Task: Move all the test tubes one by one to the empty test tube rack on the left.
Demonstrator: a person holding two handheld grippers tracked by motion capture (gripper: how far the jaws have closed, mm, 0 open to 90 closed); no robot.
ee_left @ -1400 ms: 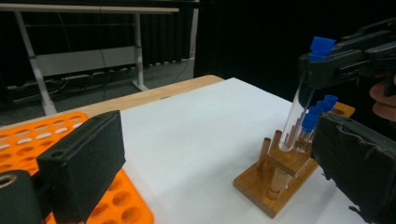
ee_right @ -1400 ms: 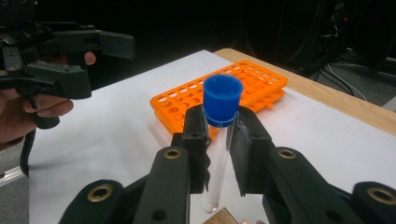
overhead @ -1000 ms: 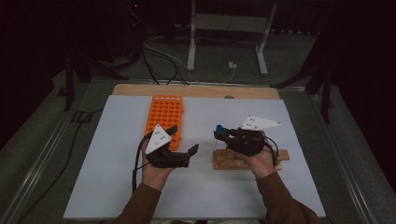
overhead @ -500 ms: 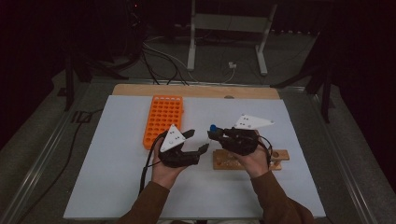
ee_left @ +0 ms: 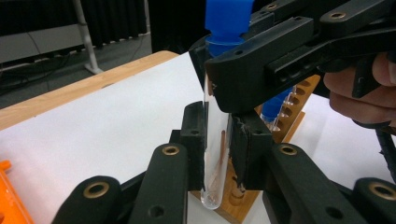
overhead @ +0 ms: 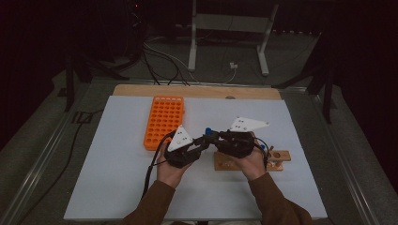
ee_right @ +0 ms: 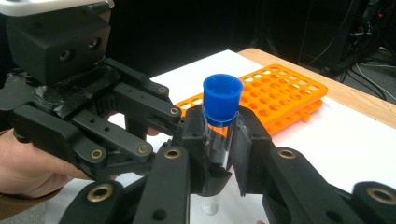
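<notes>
A clear test tube (ee_left: 217, 158) with a blue cap (ee_right: 222, 97) is held upright just above the white table, between both hands. My right gripper (ee_right: 219, 127) is shut on its upper part, just under the cap. My left gripper (ee_left: 218, 128) has just been closing its jaws, and they now press on the tube's lower part. In the high view the left gripper (overhead: 202, 142) and the right gripper (overhead: 215, 137) meet tip to tip at the blue cap (overhead: 208, 131). The tube's round bottom hangs free below the left jaws.
An orange tube rack (overhead: 164, 121) with several empty holes lies left of the grippers. A wooden rack (overhead: 274, 161) sits under the right hand, and another blue-capped tube (ee_left: 273, 109) stands in it. A white sheet (overhead: 108, 178) covers the table.
My left gripper has moved right, up to the tube in my right gripper, and its jaws have closed from wide open onto the tube. The right hand has hardly shifted.
</notes>
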